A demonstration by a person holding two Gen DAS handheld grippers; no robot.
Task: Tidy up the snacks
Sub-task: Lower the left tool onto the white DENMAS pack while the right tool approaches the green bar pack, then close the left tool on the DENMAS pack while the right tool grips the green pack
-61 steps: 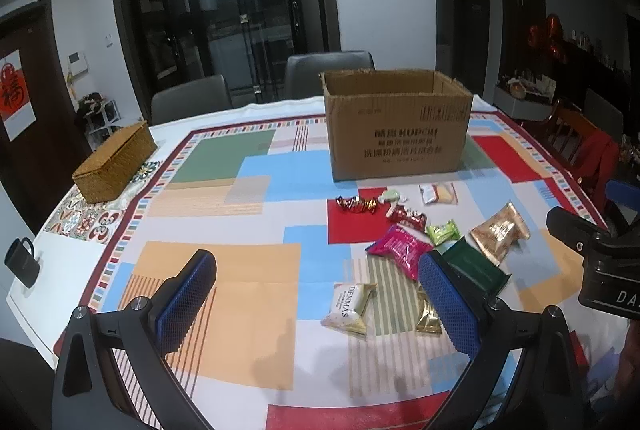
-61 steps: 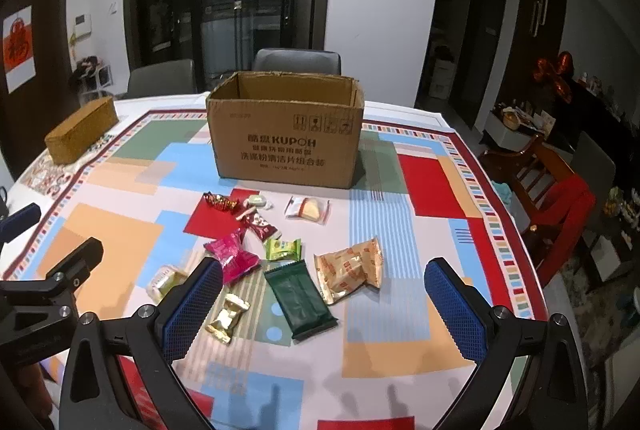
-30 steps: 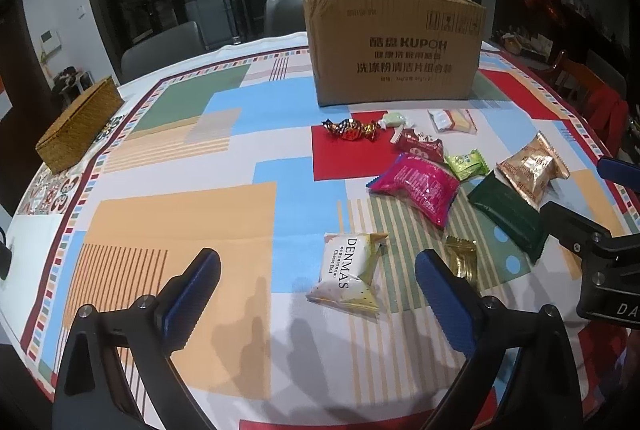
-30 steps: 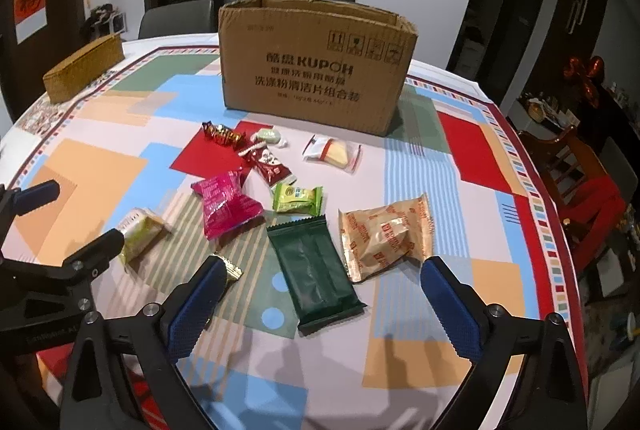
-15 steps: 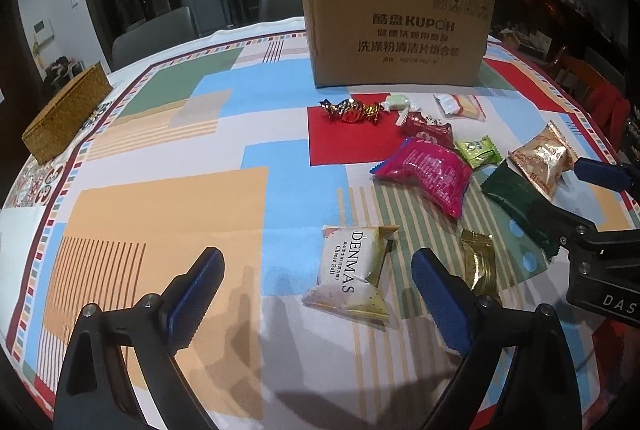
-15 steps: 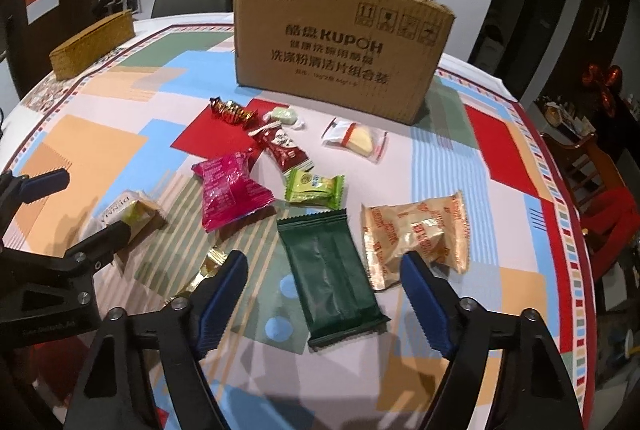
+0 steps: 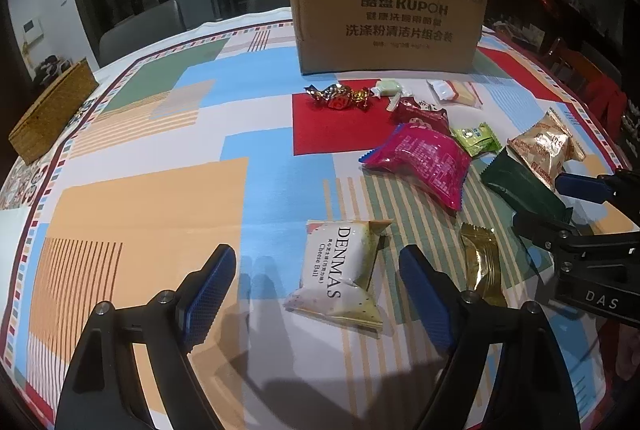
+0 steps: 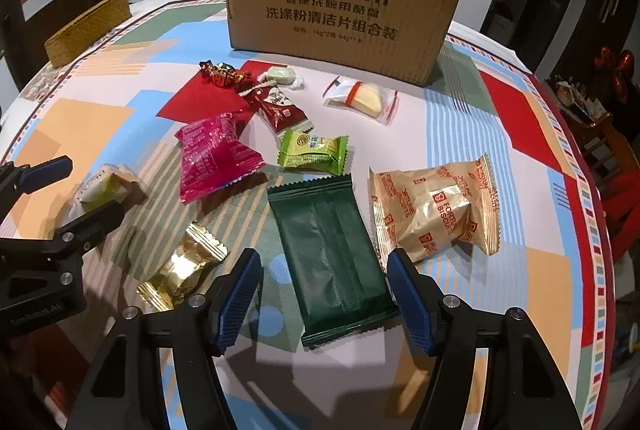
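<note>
Our left gripper (image 7: 316, 286) closes around the white packet (image 7: 340, 280); our right gripper (image 8: 324, 288) closes around the green packet (image 8: 332, 262); neither grips.

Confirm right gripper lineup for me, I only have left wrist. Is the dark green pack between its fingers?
Observer: Yes. In right wrist the dark green pack lies between the fingers of the right gripper. Its jaws are closing, and the pads are not on the pack yet.
Operator: Anything else in the gap?
Observer: No. The gold wrapper lies outside one finger, and the tan biscuit bag lies past the tip of the other.
Operator: How does my left look from there?
Observer: Side-on, the white pack sits between the tips of the left gripper, whose jaws are closing. I cannot tell contact from here.
</note>
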